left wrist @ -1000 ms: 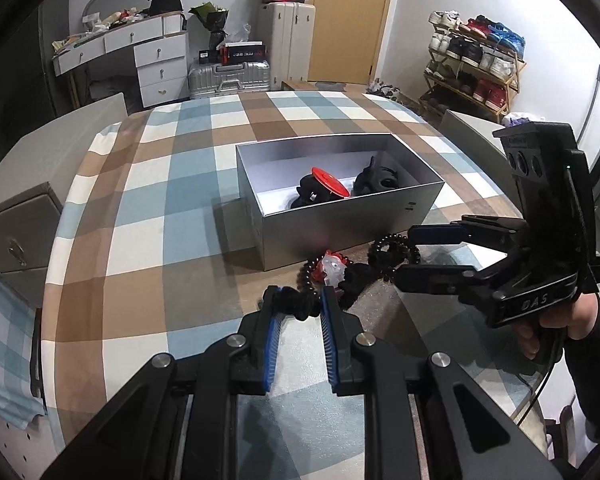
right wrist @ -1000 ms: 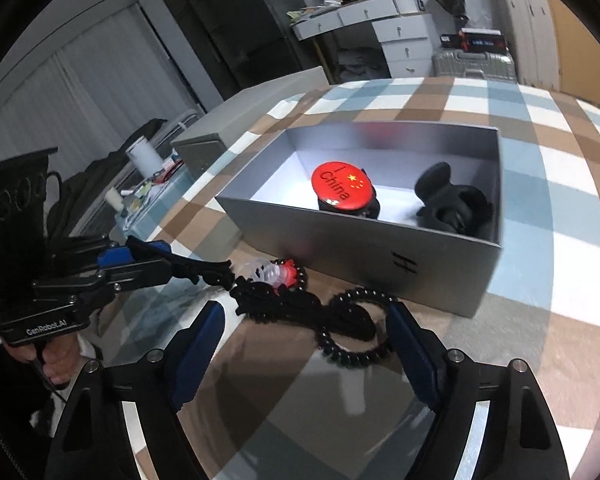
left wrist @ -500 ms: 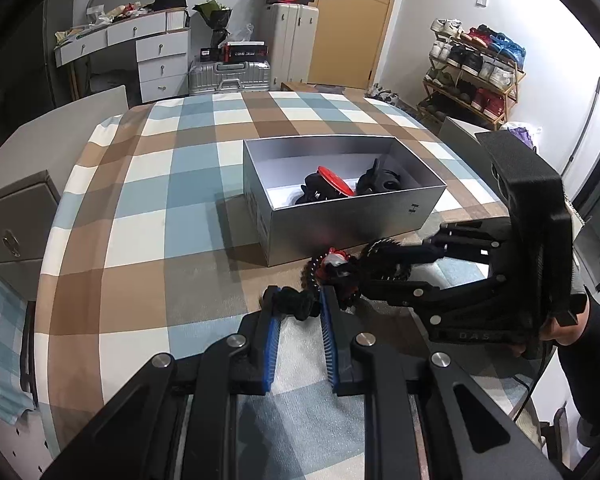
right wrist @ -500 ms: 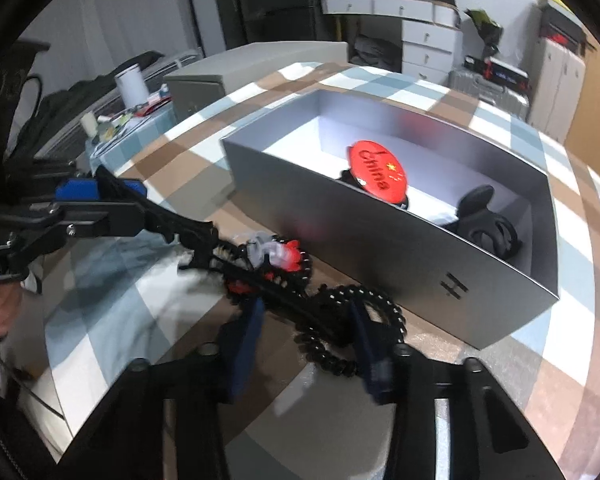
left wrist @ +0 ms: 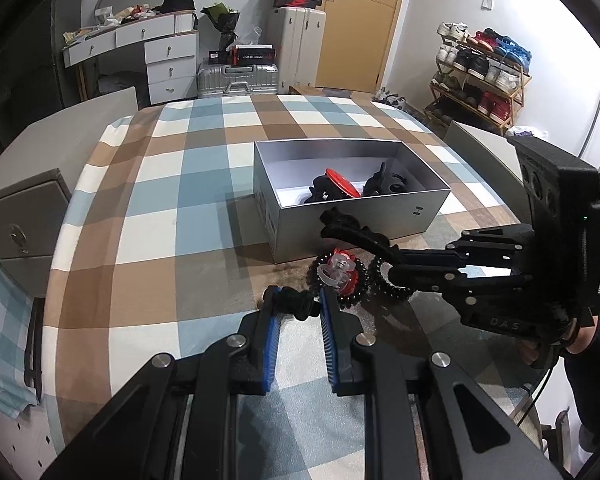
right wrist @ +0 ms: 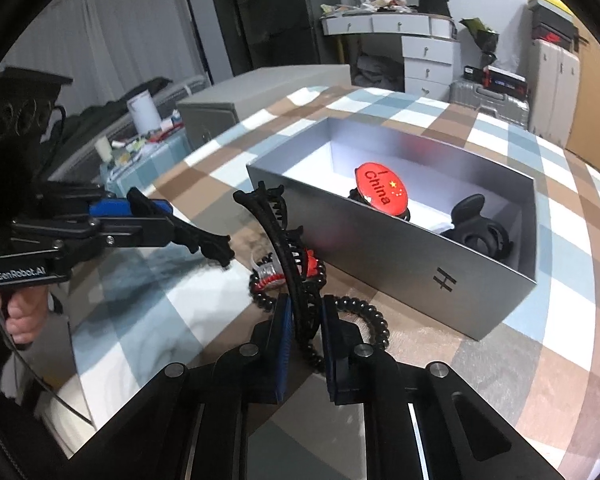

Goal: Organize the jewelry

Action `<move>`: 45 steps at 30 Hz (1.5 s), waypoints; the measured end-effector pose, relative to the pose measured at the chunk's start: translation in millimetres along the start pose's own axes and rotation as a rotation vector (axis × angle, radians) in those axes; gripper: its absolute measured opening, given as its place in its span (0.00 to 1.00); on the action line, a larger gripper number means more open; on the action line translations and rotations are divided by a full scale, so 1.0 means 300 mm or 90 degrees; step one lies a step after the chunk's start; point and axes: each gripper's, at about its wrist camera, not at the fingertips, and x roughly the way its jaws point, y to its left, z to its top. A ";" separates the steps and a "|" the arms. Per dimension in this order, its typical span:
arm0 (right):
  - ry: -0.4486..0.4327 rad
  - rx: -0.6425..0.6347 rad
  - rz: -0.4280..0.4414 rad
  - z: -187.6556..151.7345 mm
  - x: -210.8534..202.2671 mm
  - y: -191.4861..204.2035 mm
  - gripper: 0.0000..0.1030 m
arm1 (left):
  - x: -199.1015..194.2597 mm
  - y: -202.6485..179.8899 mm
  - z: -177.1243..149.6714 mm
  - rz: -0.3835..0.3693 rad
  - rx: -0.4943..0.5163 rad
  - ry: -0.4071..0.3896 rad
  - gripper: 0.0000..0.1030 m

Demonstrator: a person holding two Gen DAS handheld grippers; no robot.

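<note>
Even indoor light, sharp focus, fisheye-bent dark corners.

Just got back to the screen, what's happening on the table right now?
A person is sorting hair accessories into the silver box. The right gripper is shut on a long black hair clip, lifted just in front of the box. The left gripper pinches a black scrunchie on the checked tablecloth. A beaded bracelet and a spiral hair tie lie outside the box.

We cannot see the lower part of the long black hair clip (right wrist: 278, 236) behind the right gripper (right wrist: 303, 322) pads; the silver box (left wrist: 380, 224) wall hides its contents' undersides.
</note>
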 end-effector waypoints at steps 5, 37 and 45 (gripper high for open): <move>-0.038 0.030 0.006 -0.002 -0.043 0.003 0.13 | -0.017 -0.011 -0.002 0.014 0.005 0.003 0.14; -0.134 0.018 -0.069 0.126 -0.259 -0.063 0.13 | -0.055 -0.069 0.259 -0.025 0.016 -0.110 0.14; -0.119 -0.018 -0.093 0.184 -0.208 -0.140 0.13 | 0.020 -0.072 0.296 -0.046 0.008 -0.090 0.14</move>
